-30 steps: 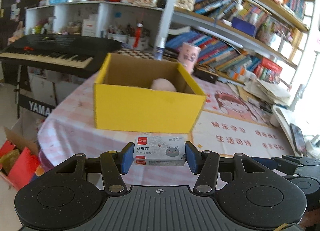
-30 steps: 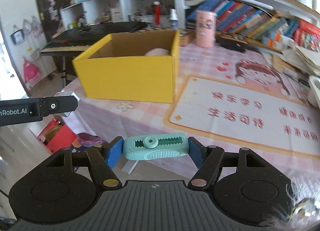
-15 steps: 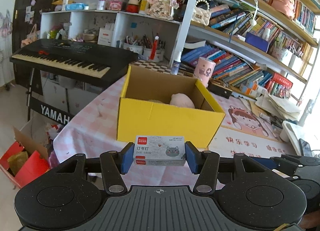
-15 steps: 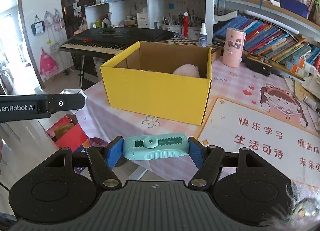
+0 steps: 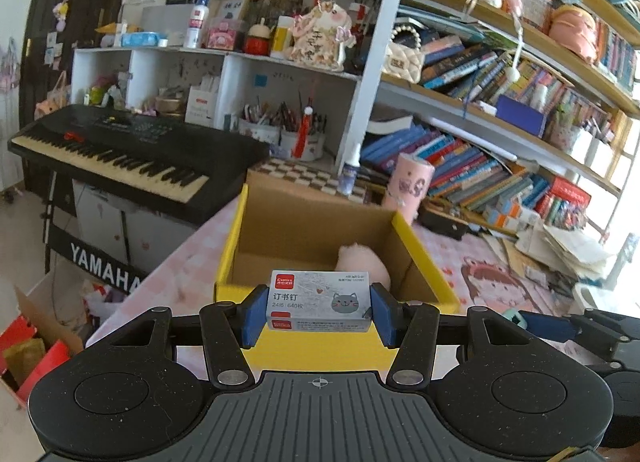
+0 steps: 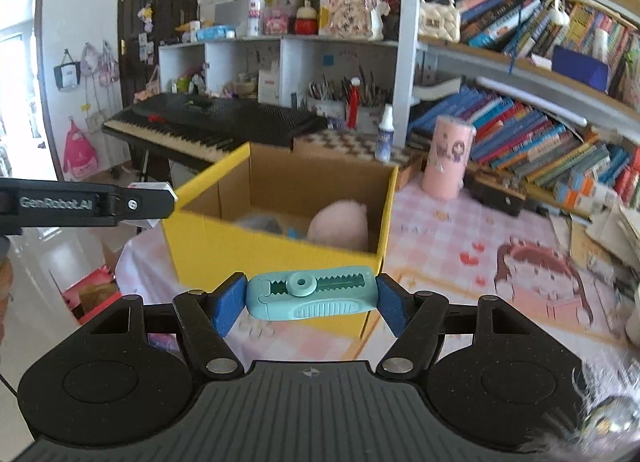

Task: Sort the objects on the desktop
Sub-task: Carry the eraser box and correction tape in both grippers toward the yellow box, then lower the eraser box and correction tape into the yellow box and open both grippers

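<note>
My left gripper (image 5: 318, 312) is shut on a small grey staple box (image 5: 319, 300) with a cat drawing, held just over the near rim of the open yellow cardboard box (image 5: 320, 346). A pink soft toy (image 5: 362, 264) lies inside that box. My right gripper (image 6: 306, 298) is shut on a teal plastic stationery tool (image 6: 312, 293) with a toothed slot, in front of the yellow box (image 6: 264, 258), where the pink toy (image 6: 340, 224) and something grey lie. The left gripper's arm (image 6: 86, 204) reaches in from the left edge.
The box stands on a table with a pink checked cloth (image 6: 436, 238) and a printed cartoon mat (image 6: 532, 282). A pink cylinder (image 6: 450, 158), a spray bottle (image 6: 386, 138) and packed bookshelves (image 6: 540, 142) are behind it. A black keyboard (image 5: 132, 154) stands to the left.
Both grippers have risen and come closer to the yellow box, each keeping its object. The box's inside now shows from above, and the staple box hangs over its near rim.
</note>
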The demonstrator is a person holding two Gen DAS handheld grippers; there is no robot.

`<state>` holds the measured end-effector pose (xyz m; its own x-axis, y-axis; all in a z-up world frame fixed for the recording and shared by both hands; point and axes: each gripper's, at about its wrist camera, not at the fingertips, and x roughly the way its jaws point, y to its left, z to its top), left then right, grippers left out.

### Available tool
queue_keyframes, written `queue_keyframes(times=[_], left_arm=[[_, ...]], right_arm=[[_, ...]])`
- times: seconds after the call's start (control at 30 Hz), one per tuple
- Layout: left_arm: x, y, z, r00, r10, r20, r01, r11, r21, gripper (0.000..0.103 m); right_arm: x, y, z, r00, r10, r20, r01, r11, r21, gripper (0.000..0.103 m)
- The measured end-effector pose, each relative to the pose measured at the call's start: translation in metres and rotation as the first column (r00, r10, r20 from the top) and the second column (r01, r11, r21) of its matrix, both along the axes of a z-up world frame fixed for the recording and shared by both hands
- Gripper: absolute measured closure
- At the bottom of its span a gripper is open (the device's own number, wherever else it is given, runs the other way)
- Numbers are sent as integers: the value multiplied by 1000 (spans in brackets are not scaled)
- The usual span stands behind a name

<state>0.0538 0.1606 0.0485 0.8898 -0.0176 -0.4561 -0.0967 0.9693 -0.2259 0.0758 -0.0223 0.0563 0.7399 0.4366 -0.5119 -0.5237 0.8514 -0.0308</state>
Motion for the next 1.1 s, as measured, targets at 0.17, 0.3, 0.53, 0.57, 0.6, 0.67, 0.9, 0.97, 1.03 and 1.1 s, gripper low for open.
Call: queue_keyframes(times=[0.17, 0.3, 0.53, 0.57, 0.6, 0.67, 0.9, 0.97, 1.03, 1.1], left_arm=[[23, -2, 3, 999, 32, 11, -32, 999, 12, 50], [41, -4, 2, 998, 63, 1, -63, 998, 22, 50], [82, -5, -5, 996, 77, -39, -76, 997, 34, 50], [88, -5, -6, 996, 77, -52, -76, 997, 27, 50], [94, -5, -8, 995, 77, -64, -75, 997, 24, 50], [105, -7, -12, 993, 79, -88, -76, 997, 35, 50], [134, -14, -34, 978, 74, -198, -65, 997, 48, 50], [140, -15, -40, 970, 72, -232, -62, 997, 49, 50], [145, -12, -46, 961, 78, -264, -74, 997, 27, 50], [148, -10, -50, 956, 95, -279, -93, 995, 19, 50]], right_arm=[[31, 2, 11, 999, 28, 25, -28, 999, 32, 36], [59, 2, 11, 999, 47, 19, -47, 998, 32, 36], [95, 8, 5, 989, 145, 15, -145, 989, -8, 36], [101, 12, 3, 986, 163, 21, -163, 986, -23, 36], [107, 16, 1, 983, 184, 30, -182, 982, -46, 36], [117, 26, -3, 971, 231, 57, -224, 969, -102, 36], [152, 47, -19, 933, 361, 6, -350, 908, -230, 36], [159, 53, -24, 918, 395, -35, -390, 884, -258, 36], [164, 61, -29, 896, 438, -70, -437, 847, -304, 36], [170, 67, -33, 877, 471, -100, -475, 813, -336, 36]])
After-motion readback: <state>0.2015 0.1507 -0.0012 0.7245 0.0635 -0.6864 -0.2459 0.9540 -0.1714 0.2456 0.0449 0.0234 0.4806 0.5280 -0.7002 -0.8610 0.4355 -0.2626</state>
